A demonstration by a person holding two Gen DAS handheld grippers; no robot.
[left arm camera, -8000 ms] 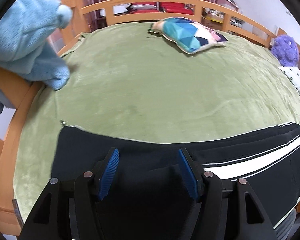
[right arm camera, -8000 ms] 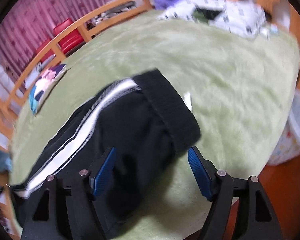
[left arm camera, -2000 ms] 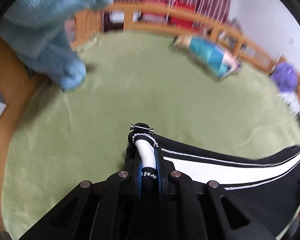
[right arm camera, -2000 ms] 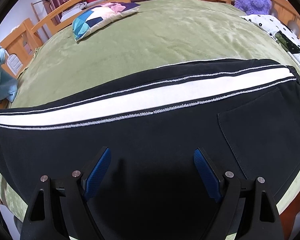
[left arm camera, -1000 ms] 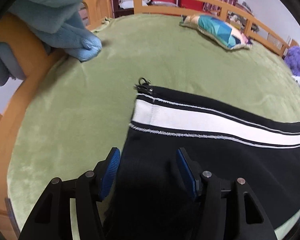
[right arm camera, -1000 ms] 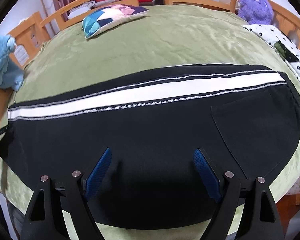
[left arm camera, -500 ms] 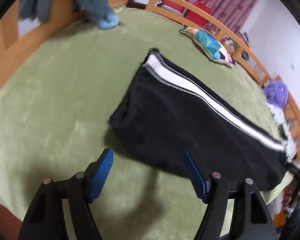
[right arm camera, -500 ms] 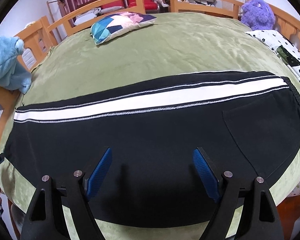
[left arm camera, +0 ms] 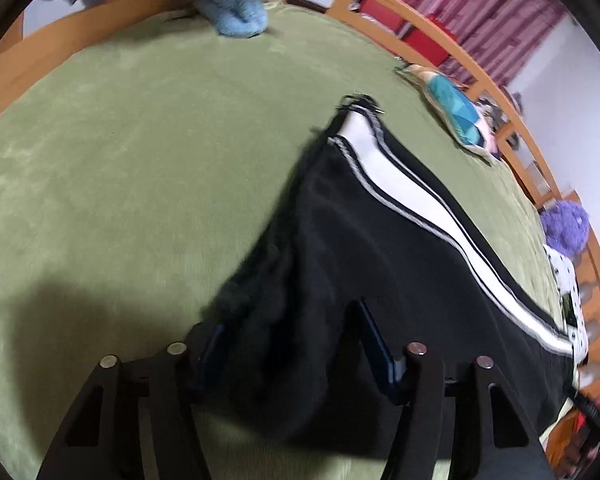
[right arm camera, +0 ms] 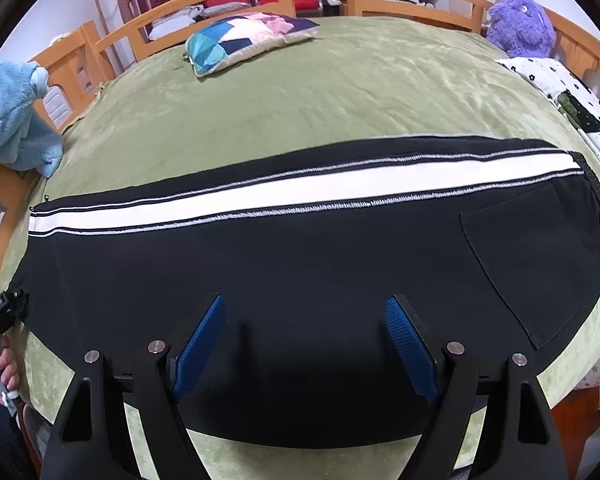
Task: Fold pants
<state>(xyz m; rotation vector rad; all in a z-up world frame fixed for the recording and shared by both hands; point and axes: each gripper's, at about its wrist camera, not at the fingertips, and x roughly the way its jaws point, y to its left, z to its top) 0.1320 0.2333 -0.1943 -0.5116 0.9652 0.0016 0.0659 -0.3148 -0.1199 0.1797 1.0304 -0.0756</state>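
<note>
left view is motion-blurred; the left gripper [left arm camera: 288, 344] pads are partly hidden by dark cloth. the pants [right arm camera: 300, 264] lie flat along the near edge of the green bedcover [right arm camera: 340, 92]. left jaws, just closing, straddle the cuff corner they hovered clear of half a second ago; contact unclear. the right gripper [right arm camera: 306, 340] is wide open above the pants, holding nothing.

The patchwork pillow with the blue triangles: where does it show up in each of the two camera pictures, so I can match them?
Left wrist view: the patchwork pillow lies upper right, beyond the cuff end of the pants.
Right wrist view: the pillow lies top centre, beyond the pants.
Shared landmark: the purple plush toy, on the right in both.
</note>
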